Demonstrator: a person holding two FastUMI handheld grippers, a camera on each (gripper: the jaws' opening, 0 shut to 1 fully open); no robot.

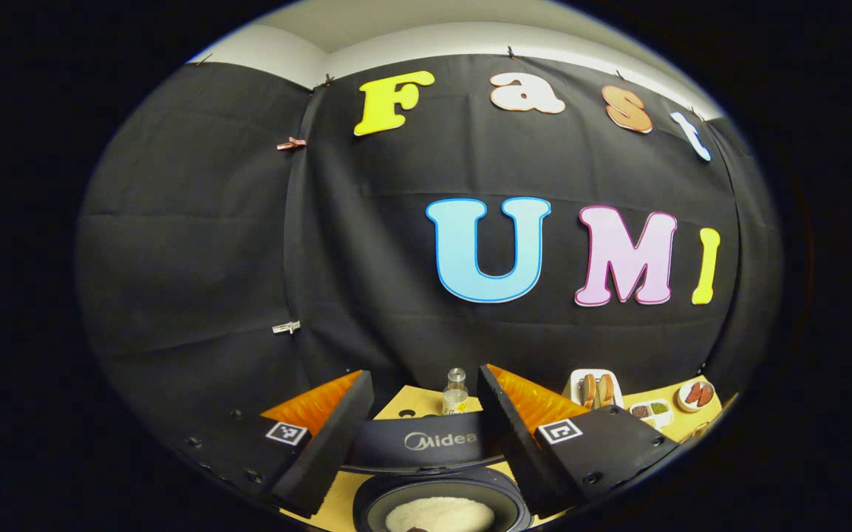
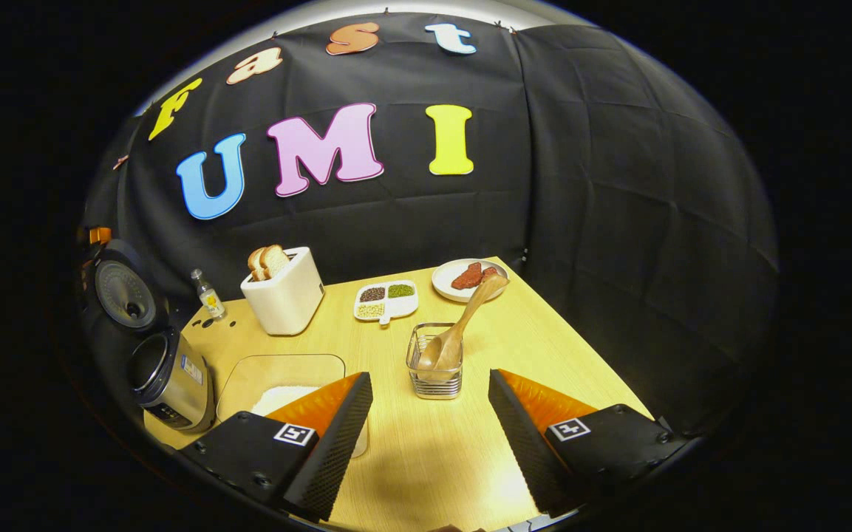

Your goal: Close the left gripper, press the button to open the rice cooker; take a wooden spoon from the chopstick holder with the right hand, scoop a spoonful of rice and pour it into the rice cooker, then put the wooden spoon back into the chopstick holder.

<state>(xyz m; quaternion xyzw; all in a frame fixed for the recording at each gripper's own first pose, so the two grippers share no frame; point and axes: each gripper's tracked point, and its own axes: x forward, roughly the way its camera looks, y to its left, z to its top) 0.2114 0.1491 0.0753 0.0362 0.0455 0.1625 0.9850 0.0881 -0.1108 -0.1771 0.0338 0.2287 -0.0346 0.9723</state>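
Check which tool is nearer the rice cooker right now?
Left. The left tool hangs open right over the open rice cooker, rice visible inside. The right tool faces the chopstick holder; there the cooker sits far off at the table's edge.

A black cloth wall point(image 2: 603, 192) hangs in creased panels around the booth and takes up most of both views, meeting at a corner seam right of centre in the right gripper view. Small clips point(image 1: 290, 143) pin the cloth along a seam at the left of the left gripper view. Above the cloth, at the top of the frame, runs a pale plain wall point(image 1: 426, 37). A light wooden table point(image 2: 426, 443) with a smooth, brightly lit top occupies the lower middle of the right gripper view.
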